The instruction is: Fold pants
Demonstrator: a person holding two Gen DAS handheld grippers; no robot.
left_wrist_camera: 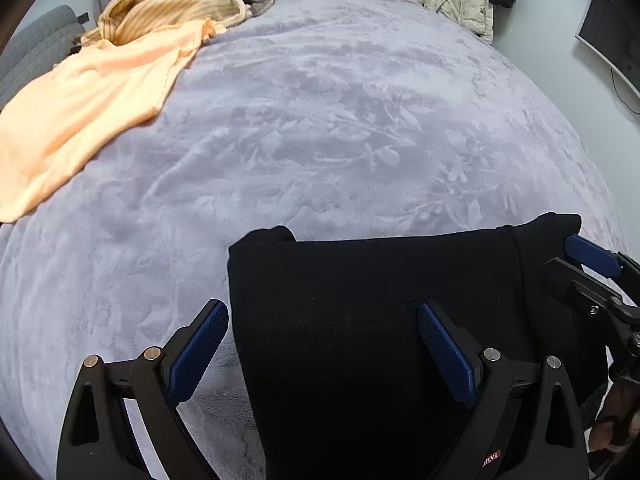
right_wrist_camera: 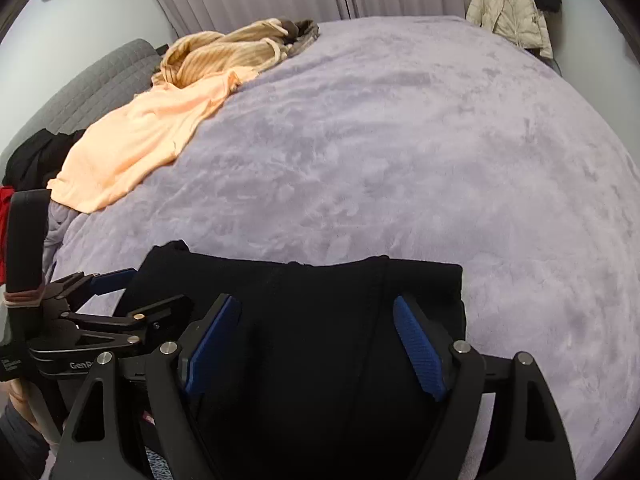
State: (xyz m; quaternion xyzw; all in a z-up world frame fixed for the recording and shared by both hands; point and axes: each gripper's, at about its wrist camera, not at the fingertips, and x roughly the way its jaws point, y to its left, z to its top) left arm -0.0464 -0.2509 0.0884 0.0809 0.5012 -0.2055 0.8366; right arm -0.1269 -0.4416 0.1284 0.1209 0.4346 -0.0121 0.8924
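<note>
Black pants lie on the near edge of the lilac bed, folded into a compact rectangle with a straight far edge; a seam runs down the right part in the right wrist view. Fabric is so dark that layers and creases are hard to make out.

Left gripper: jaws spread wide, one finger off the cloth's left edge, the other over it, nothing pinched. Right gripper: jaws spread over the pants, nothing pinched.

Count: one pair of black pants, two grippers. Far left of the bed: one peach garment and one striped tan garment. One cream jacket hangs at the back.

Pants' near end is cut off by the frame and hidden behind the gripper bodies.
</note>
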